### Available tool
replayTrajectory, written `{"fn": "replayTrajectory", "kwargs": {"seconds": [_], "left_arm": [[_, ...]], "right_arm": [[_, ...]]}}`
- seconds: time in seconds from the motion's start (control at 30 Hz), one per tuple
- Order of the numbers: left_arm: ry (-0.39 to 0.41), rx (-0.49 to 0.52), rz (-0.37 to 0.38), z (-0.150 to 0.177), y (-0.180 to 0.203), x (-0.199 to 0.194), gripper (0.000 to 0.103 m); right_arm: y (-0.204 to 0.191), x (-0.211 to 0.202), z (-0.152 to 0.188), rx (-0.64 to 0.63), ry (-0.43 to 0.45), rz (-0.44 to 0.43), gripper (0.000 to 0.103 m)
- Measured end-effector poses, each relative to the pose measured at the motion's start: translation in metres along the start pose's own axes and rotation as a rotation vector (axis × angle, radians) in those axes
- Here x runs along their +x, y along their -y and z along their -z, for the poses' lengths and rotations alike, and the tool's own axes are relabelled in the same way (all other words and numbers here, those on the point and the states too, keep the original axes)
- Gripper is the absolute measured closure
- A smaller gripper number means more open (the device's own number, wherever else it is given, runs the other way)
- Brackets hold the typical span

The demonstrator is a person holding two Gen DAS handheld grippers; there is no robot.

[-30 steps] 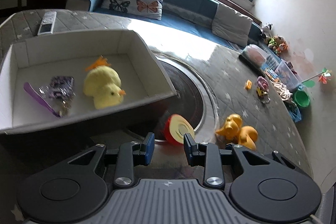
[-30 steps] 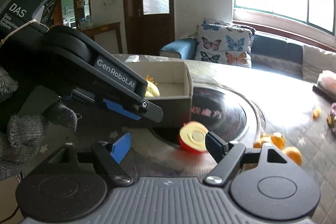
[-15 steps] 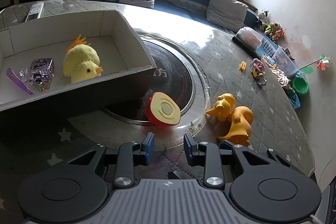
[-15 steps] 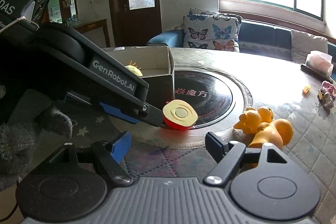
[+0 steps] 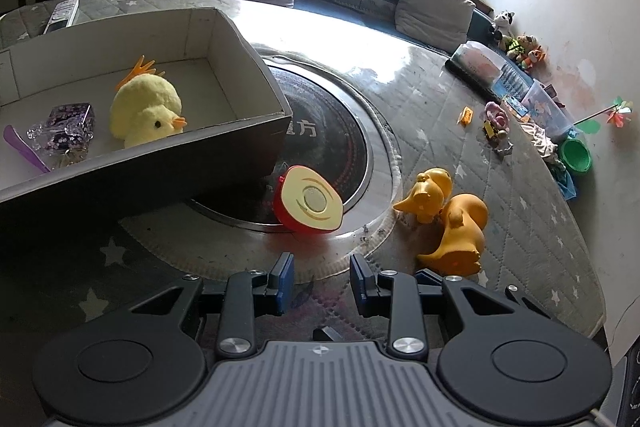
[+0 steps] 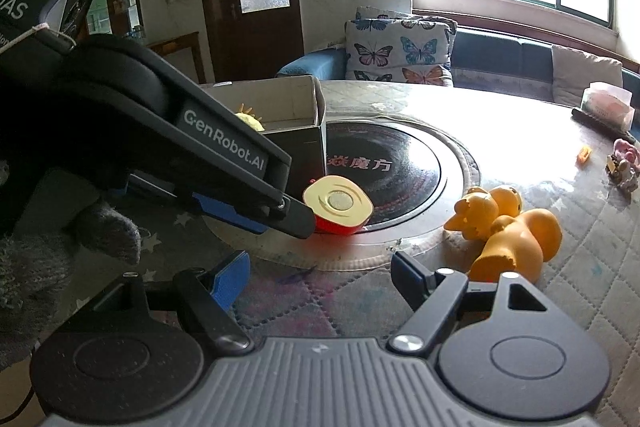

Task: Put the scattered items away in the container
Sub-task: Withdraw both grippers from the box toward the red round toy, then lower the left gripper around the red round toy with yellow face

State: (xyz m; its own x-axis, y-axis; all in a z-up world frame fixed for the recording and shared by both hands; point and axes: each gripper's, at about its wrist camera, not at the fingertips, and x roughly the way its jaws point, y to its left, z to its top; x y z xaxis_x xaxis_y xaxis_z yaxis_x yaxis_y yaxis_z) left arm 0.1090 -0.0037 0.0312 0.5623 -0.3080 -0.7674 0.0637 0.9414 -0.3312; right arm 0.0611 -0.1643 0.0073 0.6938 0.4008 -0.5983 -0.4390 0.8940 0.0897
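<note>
Both tongs have come lower toward the bench. Left tongs point(image 5: 322, 281) and right tongs point(image 6: 320, 277) stand spread, empty; the apple half point(image 5: 310, 202) lies beside the box point(image 5: 256, 83).

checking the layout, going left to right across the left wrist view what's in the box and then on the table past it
purple stick → sparkly purple packet → yellow plush chick, all in the box → halved toy apple → orange rubber duck → small orange piece → green bowl
</note>
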Motion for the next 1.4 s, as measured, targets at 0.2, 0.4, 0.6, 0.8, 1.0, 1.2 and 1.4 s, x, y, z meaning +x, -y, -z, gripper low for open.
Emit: {"fn": "replayTrajectory", "kwargs": {"seconds": [0.2, 0.4, 0.6, 0.8, 1.0, 1.2, 1.4], "left_arm": [[-0.001, -0.007, -0.009, -0.003, -0.002, 0.003, 0.07], [-0.008, -0.005, -0.012, -0.004, -0.002, 0.007, 0.07], [-0.012, 0.003, -0.026, -0.005, -0.001, 0.012, 0.07], [-0.015, 0.006, -0.025, -0.008, -0.002, 0.016, 0.07], [0.001, -0.001, -0.022, -0.02, -0.005, 0.018, 0.07], [-0.003, -0.018, -0.027, -0.033, -0.008, 0.027, 0.07], [-0.006, -0.032, -0.028, -0.045, -0.008, 0.039, 0.07]], "right_arm": [[0.0, 0.006, 0.0, 0.008, -0.009, -0.004, 0.024], [-0.002, 0.01, 0.001, 0.01, -0.018, -0.012, 0.024], [-0.001, 0.015, 0.0, 0.019, -0.023, -0.007, 0.024], [0.0, 0.021, -0.002, 0.025, -0.029, -0.002, 0.024], [0.003, 0.029, -0.007, 0.035, -0.031, 0.0, 0.025], [0.006, 0.042, -0.014, 0.045, -0.033, -0.004, 0.026], [0.011, 0.058, -0.02, 0.057, -0.041, -0.011, 0.03]]}}
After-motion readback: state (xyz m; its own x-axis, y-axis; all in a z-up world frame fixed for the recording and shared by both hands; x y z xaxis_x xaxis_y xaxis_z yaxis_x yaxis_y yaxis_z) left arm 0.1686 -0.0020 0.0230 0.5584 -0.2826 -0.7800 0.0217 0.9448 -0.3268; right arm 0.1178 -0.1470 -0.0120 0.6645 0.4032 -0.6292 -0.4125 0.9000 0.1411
